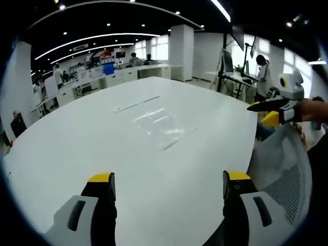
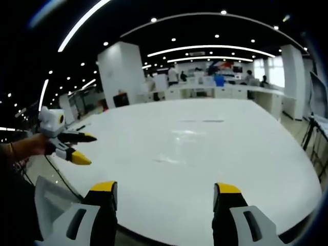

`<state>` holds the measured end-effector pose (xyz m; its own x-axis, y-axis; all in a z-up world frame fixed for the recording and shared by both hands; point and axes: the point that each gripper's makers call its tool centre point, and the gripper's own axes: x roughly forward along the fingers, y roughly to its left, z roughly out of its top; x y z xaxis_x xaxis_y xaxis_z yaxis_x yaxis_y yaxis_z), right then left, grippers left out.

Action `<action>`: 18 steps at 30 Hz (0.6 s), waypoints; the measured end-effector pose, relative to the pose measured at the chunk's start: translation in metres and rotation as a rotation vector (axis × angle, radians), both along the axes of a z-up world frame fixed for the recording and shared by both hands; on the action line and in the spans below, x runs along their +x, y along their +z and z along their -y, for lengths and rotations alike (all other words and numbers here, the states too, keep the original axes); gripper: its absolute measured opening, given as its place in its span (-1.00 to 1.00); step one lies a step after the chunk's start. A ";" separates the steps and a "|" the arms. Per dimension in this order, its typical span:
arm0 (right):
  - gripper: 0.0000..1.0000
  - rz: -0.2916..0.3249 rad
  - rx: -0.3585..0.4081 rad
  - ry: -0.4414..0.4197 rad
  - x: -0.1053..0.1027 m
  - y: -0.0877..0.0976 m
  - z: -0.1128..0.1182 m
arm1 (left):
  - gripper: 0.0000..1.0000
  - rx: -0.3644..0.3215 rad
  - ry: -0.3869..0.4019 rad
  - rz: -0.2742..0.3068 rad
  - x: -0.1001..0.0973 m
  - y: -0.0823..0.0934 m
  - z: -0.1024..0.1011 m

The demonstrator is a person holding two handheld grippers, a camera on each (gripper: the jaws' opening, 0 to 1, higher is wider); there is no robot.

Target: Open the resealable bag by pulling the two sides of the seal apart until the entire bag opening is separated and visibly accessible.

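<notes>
A clear resealable bag [image 1: 158,124] lies flat on the white table [image 1: 77,138], hard to make out apart from its glints. My left gripper [image 1: 169,180] stands open over the near table edge, short of the bag and holding nothing. From the right edge of the left gripper view my right gripper [image 1: 271,111] comes in, held by a hand, its jaws apart beside the table. In the right gripper view the bag [image 2: 185,134] shows faintly mid-table. There my right gripper [image 2: 165,188] is open and empty, and my left gripper [image 2: 76,147] hovers open off the table's left edge.
A thin pale strip [image 1: 136,105] lies on the table beyond the bag. A mesh chair back [image 1: 287,177] stands close at the right. Desks, pillars and people fill the office behind; a person stands at a desk [image 1: 262,77].
</notes>
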<state>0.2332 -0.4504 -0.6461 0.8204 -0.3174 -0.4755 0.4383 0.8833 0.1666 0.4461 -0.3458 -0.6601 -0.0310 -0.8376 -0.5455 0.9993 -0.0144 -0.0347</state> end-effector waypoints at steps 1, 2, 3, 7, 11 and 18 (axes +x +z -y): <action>0.50 -0.002 0.002 -0.002 -0.001 -0.001 0.000 | 0.68 0.000 -0.001 0.000 0.001 -0.001 0.001; 0.50 -0.003 0.005 -0.003 -0.001 -0.002 -0.001 | 0.67 -0.001 -0.002 -0.002 0.001 -0.001 0.003; 0.50 -0.004 0.006 -0.003 -0.002 -0.003 -0.001 | 0.67 -0.002 0.001 -0.007 0.002 -0.001 0.006; 0.50 -0.011 0.018 -0.016 -0.005 -0.007 -0.003 | 0.66 -0.001 -0.016 -0.001 0.002 -0.004 0.017; 0.50 -0.011 0.020 -0.026 -0.006 -0.008 -0.002 | 0.64 0.010 -0.024 0.008 0.008 -0.009 0.024; 0.49 -0.017 0.022 -0.030 -0.009 -0.009 -0.001 | 0.61 0.022 -0.030 0.023 0.014 -0.014 0.037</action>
